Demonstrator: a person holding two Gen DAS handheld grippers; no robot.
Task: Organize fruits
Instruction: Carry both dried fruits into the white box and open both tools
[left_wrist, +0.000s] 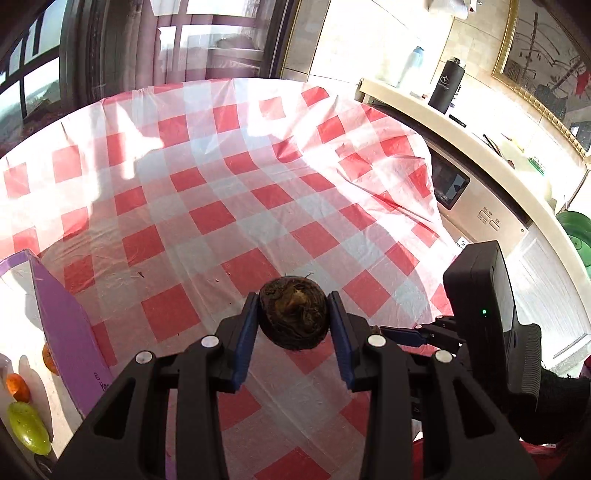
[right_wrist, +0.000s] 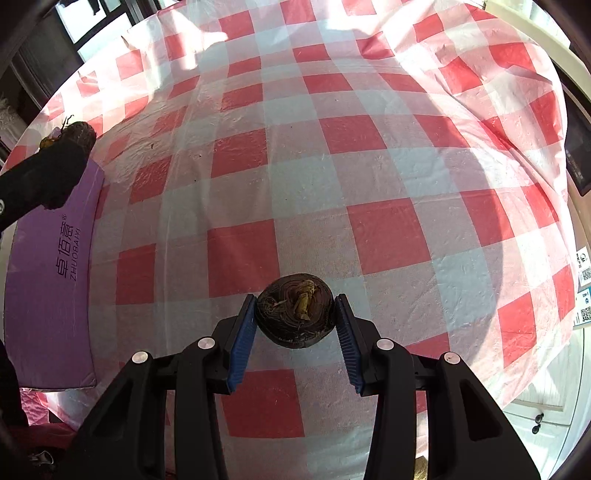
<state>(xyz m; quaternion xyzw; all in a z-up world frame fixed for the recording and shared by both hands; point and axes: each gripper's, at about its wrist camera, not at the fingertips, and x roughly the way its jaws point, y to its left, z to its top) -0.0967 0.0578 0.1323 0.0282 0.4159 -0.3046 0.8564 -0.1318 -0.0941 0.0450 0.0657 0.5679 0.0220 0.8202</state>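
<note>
My left gripper (left_wrist: 293, 315) is shut on a dark brown water chestnut (left_wrist: 293, 317), held above the red-and-white checked tablecloth (left_wrist: 221, 184). My right gripper (right_wrist: 295, 317) is shut on a second dark brown water chestnut (right_wrist: 295, 314) above the same cloth (right_wrist: 369, 166). In the right wrist view the left gripper (right_wrist: 68, 138) shows at the far left with its chestnut (right_wrist: 79, 134) over the purple box (right_wrist: 51, 288). In the left wrist view the purple box's wall (left_wrist: 70, 332) stands at the left; inside lie a green fruit (left_wrist: 27, 426) and orange fruits (left_wrist: 17, 387).
A cream counter (left_wrist: 480, 147) with a black bottle (left_wrist: 445, 85) runs along the right past the table edge. An appliance panel (left_wrist: 448, 184) sits under it. The right gripper's body (left_wrist: 487, 314) is close at the right in the left wrist view.
</note>
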